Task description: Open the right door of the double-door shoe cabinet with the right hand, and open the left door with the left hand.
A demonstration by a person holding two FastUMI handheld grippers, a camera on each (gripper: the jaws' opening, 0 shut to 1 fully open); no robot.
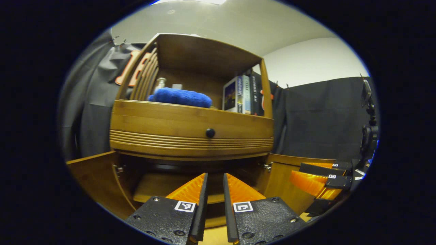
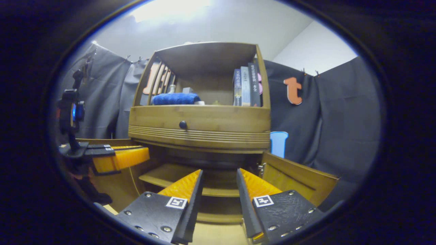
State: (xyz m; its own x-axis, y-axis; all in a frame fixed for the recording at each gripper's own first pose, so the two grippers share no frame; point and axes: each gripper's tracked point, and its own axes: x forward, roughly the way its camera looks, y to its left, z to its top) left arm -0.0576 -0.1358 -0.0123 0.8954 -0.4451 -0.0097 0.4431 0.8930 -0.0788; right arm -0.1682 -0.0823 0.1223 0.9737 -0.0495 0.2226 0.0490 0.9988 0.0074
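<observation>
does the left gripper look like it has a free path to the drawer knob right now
Probably yes: the left gripper sits below the drawer knob with nothing held and nothing in between, and the open left door stands off to the side.

The far depth of the shoe cabinet (image 1: 190, 129) below the drawer is lost in shadow. The left door (image 1: 97, 180) is cut off by the left gripper view's edge. Book spines (image 2: 246, 86) are too small to be read. The items behind the blue cloth (image 2: 175, 98) are partly hidden.
</observation>
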